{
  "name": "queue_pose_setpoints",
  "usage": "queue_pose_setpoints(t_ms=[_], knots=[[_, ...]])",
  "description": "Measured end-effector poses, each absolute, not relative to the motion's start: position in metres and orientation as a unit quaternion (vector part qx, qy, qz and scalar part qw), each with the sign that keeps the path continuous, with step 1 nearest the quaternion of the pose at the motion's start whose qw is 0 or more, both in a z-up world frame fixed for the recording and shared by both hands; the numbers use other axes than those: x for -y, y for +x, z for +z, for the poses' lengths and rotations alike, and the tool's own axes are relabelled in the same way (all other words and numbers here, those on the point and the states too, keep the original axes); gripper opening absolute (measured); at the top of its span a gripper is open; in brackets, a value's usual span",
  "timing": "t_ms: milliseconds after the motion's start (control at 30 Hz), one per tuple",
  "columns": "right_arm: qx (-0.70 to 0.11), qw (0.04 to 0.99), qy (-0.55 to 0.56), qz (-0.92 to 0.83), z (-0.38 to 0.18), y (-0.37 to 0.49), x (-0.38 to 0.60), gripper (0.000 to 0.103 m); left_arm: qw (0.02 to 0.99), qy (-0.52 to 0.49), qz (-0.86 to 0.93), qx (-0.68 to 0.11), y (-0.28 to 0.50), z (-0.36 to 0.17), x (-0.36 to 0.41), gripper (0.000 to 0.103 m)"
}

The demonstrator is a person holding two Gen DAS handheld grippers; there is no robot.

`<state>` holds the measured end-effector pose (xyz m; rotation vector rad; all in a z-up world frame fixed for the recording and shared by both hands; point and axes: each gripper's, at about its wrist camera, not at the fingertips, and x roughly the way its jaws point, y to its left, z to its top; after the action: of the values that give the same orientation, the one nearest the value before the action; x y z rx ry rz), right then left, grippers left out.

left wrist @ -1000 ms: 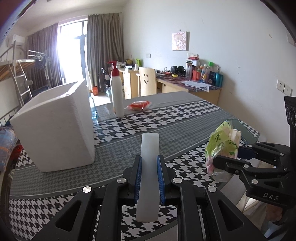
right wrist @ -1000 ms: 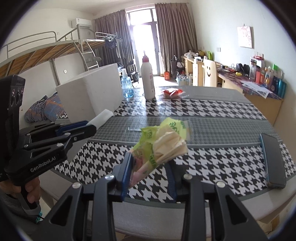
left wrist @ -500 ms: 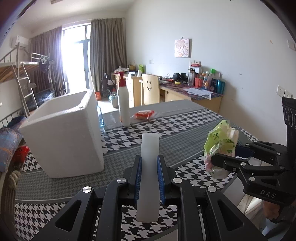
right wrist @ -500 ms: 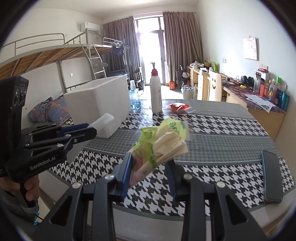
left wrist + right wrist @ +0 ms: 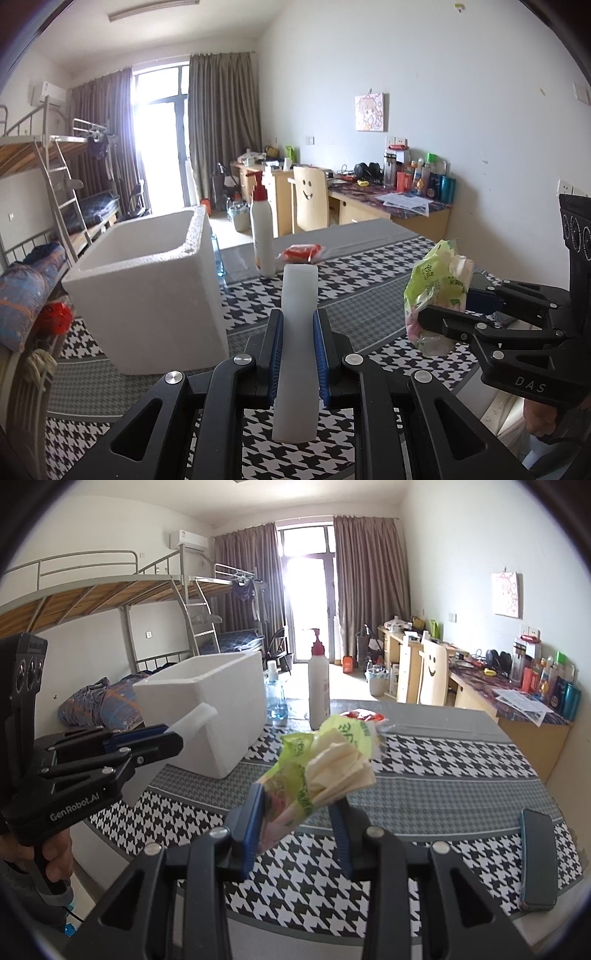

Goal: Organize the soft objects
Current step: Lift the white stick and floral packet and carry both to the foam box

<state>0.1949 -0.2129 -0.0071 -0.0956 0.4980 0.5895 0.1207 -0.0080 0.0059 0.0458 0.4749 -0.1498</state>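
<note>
Left wrist view: you hold a white foam strip [image 5: 298, 332] in the left gripper [image 5: 298, 332], with the foam box [image 5: 147, 284] on the left of the table [image 5: 369, 295] and its open top towards you.
Change: against the earlier views both grippers have risen with their loads; more of the box's inside shows now, and the checked cloth sits lower in both views.
Meaning: I judge both soft things lifted clear and on their way to the box; neither is over its opening yet.
Left tongs: nearly together, blue pads clamped on the strip's two sides; the strip sticks out ahead of the tips and back towards the camera.
Right tongs: the right gripper [image 5: 299, 812] stands part-way apart, clamped on a green tissue pack [image 5: 325, 764]; the pads press its lower end and the crumpled tissue end fans out above.
Grip over time: neither pair of jaws has changed its gap; both loads sit as they did.
Where the things are: strip in the air near the box's near right corner; pack in the air to the right of it, over the near part of the table.
Left on the table: a red packet [image 5: 303, 252] by the pump bottle [image 5: 263, 236] at the far side, and a phone [image 5: 537, 860] near the right edge.
Next: carry both towards the far left over the rim before letting go; the pack is held low, so it may tip.
</note>
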Motion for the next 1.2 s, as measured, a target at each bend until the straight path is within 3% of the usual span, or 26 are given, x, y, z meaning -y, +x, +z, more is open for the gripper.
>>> queue_pose_setpoints(t_ms=[1200], knots=[[-0.184,0.930,-0.043,0.316,0.045,0.214,0.174,0.040,0.983,0.024,-0.028,-0.182,0.152,0.049,-0.025,0.018]])
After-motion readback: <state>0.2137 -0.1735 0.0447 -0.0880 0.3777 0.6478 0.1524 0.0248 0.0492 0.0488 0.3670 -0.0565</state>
